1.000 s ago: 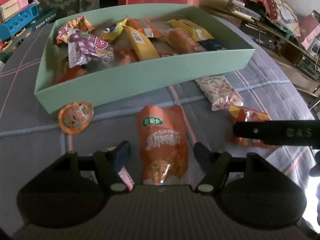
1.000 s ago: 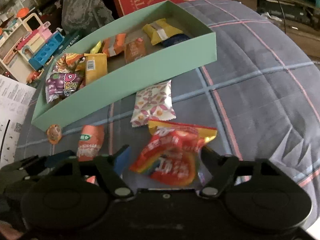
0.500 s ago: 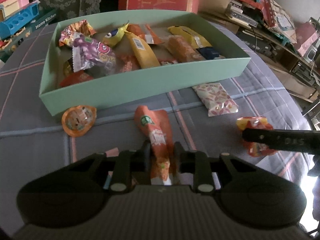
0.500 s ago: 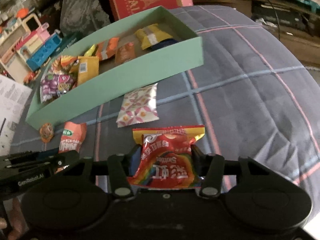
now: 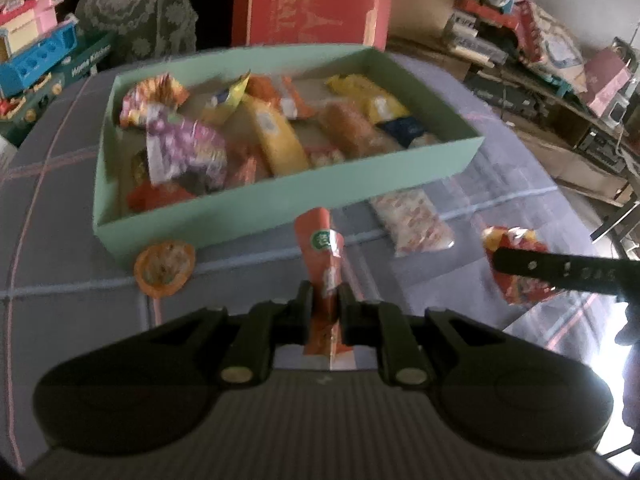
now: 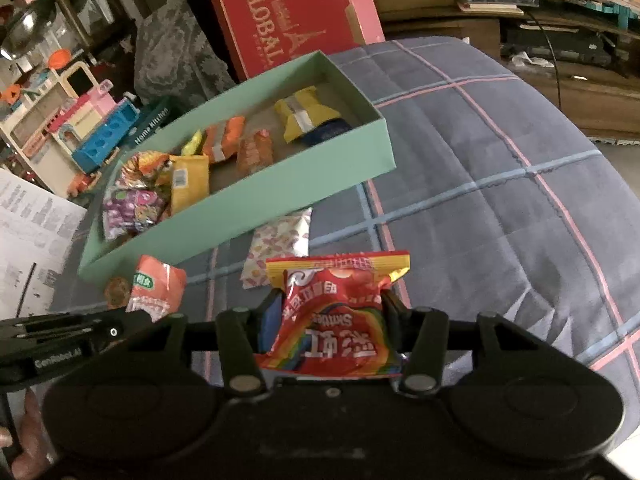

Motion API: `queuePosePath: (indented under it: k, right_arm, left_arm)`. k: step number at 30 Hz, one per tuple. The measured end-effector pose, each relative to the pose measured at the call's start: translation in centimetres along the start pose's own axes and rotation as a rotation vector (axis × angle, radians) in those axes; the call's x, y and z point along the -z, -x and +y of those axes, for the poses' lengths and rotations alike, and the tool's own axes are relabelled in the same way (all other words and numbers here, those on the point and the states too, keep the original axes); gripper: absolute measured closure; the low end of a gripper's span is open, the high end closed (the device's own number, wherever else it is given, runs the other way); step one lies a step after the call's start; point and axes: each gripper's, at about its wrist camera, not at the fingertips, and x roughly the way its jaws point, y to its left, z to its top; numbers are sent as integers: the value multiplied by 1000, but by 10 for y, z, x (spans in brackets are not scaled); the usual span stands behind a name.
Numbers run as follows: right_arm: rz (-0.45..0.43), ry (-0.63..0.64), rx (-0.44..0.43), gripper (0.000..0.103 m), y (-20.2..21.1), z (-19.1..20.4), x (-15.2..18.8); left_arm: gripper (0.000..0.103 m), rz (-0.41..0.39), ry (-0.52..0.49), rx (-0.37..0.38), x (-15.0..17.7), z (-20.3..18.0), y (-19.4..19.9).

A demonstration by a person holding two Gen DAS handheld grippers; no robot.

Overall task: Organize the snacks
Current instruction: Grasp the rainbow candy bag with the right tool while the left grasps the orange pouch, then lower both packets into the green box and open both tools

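Green box (image 5: 280, 196) holds mixed snacks, sits on plaid cloth. Round orange snack (image 5: 164, 266) touches box front wall. Left claw (image 5: 325, 300) clenched on orange pouch (image 5: 322, 248), pouch upright. White patterned packet (image 5: 412, 220) lies near box. Right claw (image 6: 326, 312) grasping red Skittles bag (image 6: 340, 312), jaws halfway in.

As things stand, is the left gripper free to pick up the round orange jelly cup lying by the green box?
Probably not yet. The left gripper is shut on the orange snack packet. The jelly cup lies uncovered on the plaid cloth beside the green box, so only the full grip blocks it.
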Motion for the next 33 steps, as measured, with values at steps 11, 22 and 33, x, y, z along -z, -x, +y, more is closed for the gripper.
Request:
queuePosePath:
  k: [11,22,33]
  right_arm:
    - [-105,25,-100,53,9,10,-65]
    - [-93,97,-111,53,-41,25,-124]
    - [-56,136,-101,48,-75,31,-132]
  left_arm:
    - [91,-112,-46,25,-88,-4,10]
    - [91,-84,-36,30,-196,5,-64]
    - [77,-63,-48,-28,-235,-3,-134]
